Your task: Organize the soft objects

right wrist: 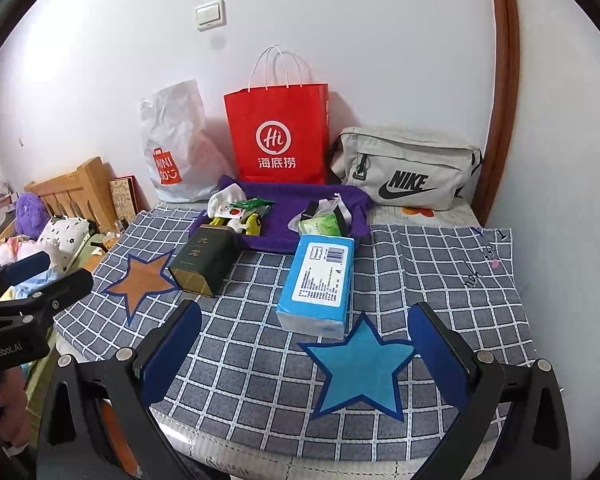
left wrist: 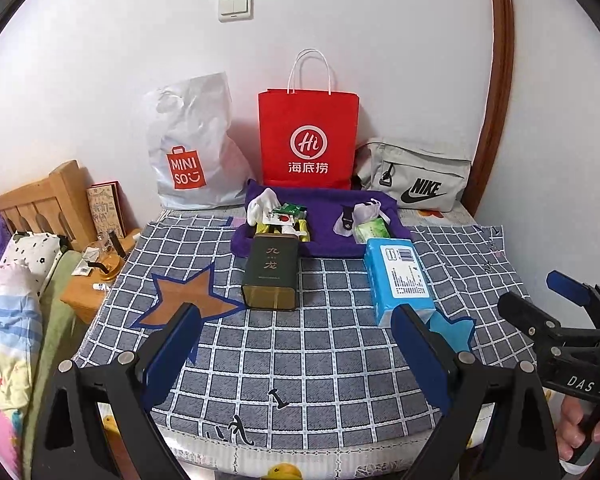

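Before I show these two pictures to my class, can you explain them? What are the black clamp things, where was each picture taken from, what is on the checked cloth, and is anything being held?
No machine here: a person holds a two-fingered hand tool in each hand. Each tool carries a wide-angle camera looking forward between its blue-padded jaws, so one picture comes from the left gripper and the other from the right gripper.

On the checked cloth lie a dark green tin and a blue tissue pack, plus an orange star and a blue star marking. Behind them a purple cloth holds small packets. Against the wall stand a white Miniso bag, a red paper bag and a grey Nike bag.

Both pairs of jaws are open; nothing is held.
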Tool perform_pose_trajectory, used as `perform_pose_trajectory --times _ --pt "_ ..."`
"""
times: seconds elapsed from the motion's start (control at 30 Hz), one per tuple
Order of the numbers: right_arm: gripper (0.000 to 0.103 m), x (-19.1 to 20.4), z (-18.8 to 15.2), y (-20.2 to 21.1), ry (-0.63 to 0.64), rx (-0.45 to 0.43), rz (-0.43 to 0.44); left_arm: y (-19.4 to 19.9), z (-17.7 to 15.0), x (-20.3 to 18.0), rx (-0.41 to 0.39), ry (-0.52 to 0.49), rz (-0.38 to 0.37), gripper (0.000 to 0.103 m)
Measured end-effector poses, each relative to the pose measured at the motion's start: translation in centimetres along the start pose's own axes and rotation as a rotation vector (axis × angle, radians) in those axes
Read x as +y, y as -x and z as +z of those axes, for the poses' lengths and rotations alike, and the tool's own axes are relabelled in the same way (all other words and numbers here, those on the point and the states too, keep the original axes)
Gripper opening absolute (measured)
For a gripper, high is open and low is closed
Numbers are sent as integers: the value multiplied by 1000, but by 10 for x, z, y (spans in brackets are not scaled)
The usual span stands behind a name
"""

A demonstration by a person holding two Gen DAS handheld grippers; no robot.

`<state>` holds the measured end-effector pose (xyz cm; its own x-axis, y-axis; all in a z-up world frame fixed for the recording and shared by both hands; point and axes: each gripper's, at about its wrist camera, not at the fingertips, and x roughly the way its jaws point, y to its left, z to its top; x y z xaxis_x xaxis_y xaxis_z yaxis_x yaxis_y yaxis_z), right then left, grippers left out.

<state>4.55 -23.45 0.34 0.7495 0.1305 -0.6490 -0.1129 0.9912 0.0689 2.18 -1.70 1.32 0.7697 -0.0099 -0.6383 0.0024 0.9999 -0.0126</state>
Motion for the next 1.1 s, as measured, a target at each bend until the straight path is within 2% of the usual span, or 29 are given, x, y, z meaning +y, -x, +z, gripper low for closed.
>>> perform_pose_trajectory --times 1.1 --pt "102 -4 -6 7 -1 -10 5 7 -1 -4 1 6 -2 96"
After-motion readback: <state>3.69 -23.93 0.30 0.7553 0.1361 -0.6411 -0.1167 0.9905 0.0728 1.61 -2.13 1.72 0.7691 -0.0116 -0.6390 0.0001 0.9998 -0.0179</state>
